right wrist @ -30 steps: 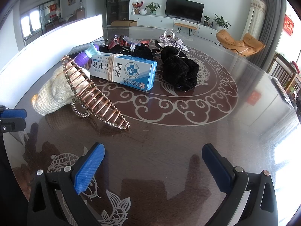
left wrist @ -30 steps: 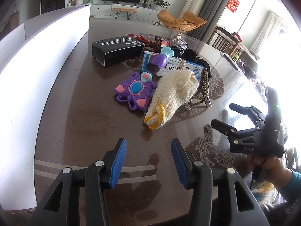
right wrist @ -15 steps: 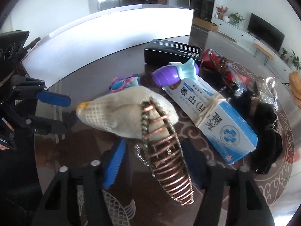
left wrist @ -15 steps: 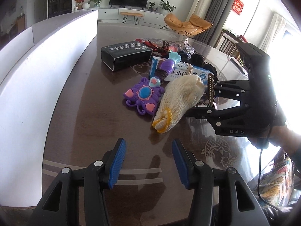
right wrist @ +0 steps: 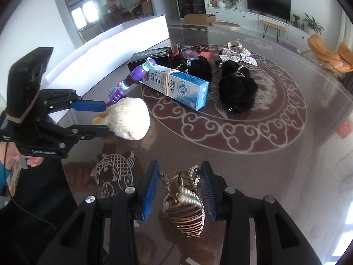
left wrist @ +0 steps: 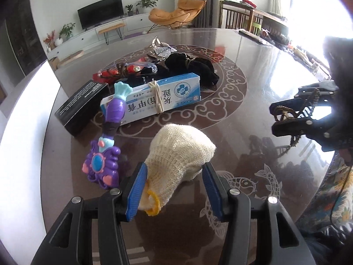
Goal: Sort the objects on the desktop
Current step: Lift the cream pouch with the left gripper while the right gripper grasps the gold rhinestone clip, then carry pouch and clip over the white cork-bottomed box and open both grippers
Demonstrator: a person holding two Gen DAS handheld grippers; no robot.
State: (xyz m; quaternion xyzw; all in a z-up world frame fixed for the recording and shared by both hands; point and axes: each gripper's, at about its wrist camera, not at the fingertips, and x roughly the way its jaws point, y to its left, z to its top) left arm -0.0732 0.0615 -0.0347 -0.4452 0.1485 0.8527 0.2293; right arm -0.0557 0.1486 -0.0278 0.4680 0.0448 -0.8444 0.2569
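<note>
The right gripper [right wrist: 178, 190] is closing on the rhinestone hair claw [right wrist: 183, 207], which hangs between its blue pads above the glass table [right wrist: 275, 165]; if only the claw's curved, slippery teeth are caught, it could twist out and drop. The left gripper [left wrist: 174, 190] is opening around the cuff end of the knit glove [left wrist: 178, 161], which lies beside the purple toy wand [left wrist: 106, 145]. The soft glove may slump, or the left pad may nudge the wand.
</note>
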